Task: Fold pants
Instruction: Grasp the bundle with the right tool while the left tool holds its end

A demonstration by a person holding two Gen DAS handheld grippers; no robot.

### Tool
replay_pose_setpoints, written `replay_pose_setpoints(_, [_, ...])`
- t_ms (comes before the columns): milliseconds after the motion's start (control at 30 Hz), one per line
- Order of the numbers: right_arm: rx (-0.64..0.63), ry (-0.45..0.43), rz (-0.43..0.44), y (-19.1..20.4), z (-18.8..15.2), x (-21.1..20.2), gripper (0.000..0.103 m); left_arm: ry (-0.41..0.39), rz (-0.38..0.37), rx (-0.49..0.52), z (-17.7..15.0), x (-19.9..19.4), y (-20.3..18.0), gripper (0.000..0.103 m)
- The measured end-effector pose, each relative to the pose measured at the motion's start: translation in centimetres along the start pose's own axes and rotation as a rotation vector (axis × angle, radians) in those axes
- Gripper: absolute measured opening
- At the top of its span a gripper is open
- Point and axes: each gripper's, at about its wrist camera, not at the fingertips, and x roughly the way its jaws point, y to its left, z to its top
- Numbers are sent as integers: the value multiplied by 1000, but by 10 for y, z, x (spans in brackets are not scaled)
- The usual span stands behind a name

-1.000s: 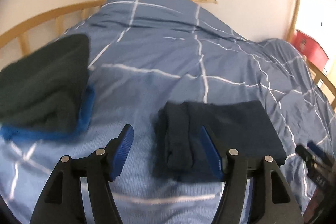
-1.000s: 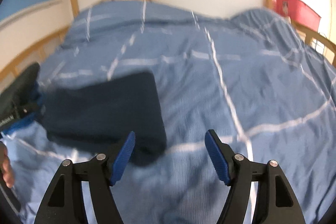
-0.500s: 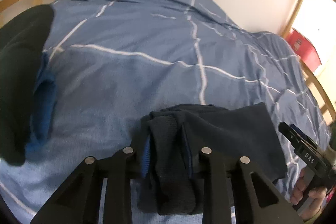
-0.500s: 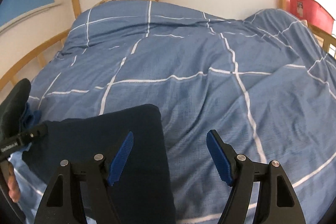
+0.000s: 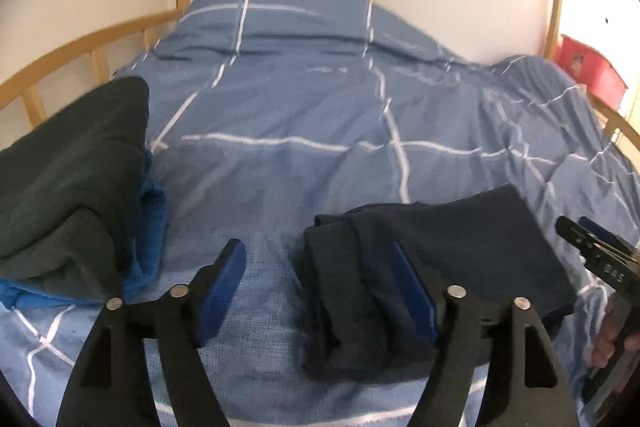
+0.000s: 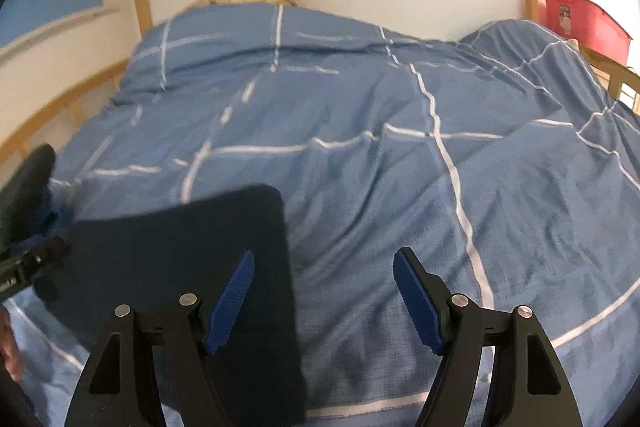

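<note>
While spread wide and gripping nothing, hovers low over the blue checked duvet (image 5: 280,115) as the left gripper (image 5: 316,291), with a heap of dark green cloth (image 5: 68,183) at about ten o'clock, well apart and apparently no part of the job. Lies at one to two o'clock of that gripper as a compact dark navy bundle, the folded pants (image 5: 436,259), flat on the duvet, with the gripper's right blue pad (image 5: 412,295) in front of the bundle's rolled near-left edge; whether pad and cloth touch cannot be told. Runs with its long axis roughly from eight o'clock toward two o'clock in the left wrist view, thick layered edge nearest the left gripper, smooth flat end toward the far right. Shows in the right wrist view as a tidy rectangle (image 6: 192,267) at ten to eleven o'clock of the right gripper (image 6: 324,295), likewise parted wide with nothing between its pads, left pad (image 6: 232,303) over the bundle's right edge. Sits nearer the left gripper, by this reading. Looks essentially folded already, so probably calls only for a small shift or a pat, best from the left.
</note>
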Motion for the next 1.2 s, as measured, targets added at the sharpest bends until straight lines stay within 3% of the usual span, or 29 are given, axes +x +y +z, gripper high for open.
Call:
replay_pose_setpoints(233, [42,5,101,3,-11,5,77,64,-65,-60,-12,20,8,80])
replay_pose_setpoints(1033, [32,118,125,10,-44,43,76,149,-188,-163,-41,59,19,85])
replay_pose_setpoints(1200, [27,129,158,13,-44,46,68,183,-273,-203,-42,66,17,71])
